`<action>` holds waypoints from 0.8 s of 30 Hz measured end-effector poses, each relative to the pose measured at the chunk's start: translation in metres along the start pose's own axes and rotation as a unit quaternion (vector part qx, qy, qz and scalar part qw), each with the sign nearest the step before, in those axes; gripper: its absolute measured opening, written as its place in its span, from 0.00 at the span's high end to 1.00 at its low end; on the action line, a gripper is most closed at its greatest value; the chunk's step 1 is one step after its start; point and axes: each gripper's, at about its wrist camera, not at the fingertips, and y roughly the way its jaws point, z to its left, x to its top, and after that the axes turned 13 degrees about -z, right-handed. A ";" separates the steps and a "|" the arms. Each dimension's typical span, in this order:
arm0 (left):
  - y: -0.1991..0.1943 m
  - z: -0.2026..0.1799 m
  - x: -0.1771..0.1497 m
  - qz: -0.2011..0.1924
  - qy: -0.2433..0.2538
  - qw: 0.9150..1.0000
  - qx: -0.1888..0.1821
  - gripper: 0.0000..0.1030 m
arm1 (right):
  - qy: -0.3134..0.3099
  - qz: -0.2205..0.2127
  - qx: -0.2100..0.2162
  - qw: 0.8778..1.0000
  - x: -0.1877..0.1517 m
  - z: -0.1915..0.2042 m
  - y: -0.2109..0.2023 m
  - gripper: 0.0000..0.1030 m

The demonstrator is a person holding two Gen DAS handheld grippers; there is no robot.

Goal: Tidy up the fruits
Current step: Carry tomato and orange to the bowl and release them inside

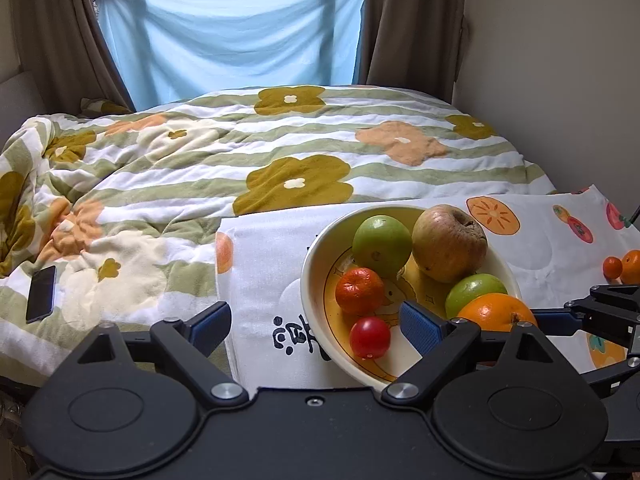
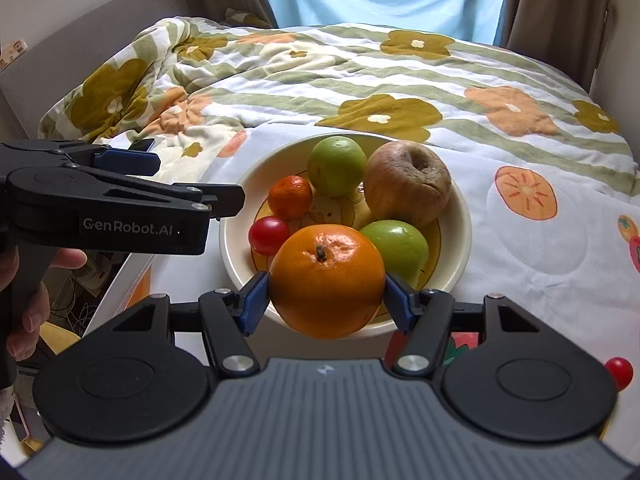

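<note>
A cream bowl (image 1: 316, 276) (image 2: 460, 216) sits on a white printed cloth (image 1: 260, 264) (image 2: 532, 248). It holds two green apples (image 1: 382, 245) (image 2: 337, 165), a wrinkled brown apple (image 1: 449, 243) (image 2: 407, 182), a mandarin (image 1: 359, 290) (image 2: 290, 197) and a red tomato (image 1: 370, 337) (image 2: 269, 235). My right gripper (image 2: 326, 300) is shut on a large orange (image 2: 327, 280) (image 1: 494, 312) at the bowl's near rim. My left gripper (image 1: 316, 326) is open and empty at the bowl's left edge; it also shows in the right wrist view (image 2: 224, 200).
Two small mandarins (image 1: 622, 267) lie on the cloth at the right. A red tomato (image 2: 619, 372) lies near the right gripper's side. A phone (image 1: 41, 294) lies on the flowered quilt (image 1: 240, 152) to the left. A wall runs along the right.
</note>
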 end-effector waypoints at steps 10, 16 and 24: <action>-0.009 0.009 -0.004 -0.006 -0.019 1.000 0.017 0.09 | -0.076 -0.024 0.013 0.997 -0.002 0.024 0.025 0.26; -0.009 0.010 -0.003 -0.009 -0.021 0.999 0.025 0.08 | -0.099 -0.033 0.013 0.994 -0.006 0.029 0.027 0.18; -0.015 0.009 -0.002 -0.008 -0.026 0.999 0.030 0.08 | -0.100 -0.037 0.002 0.994 -0.009 0.028 0.019 0.00</action>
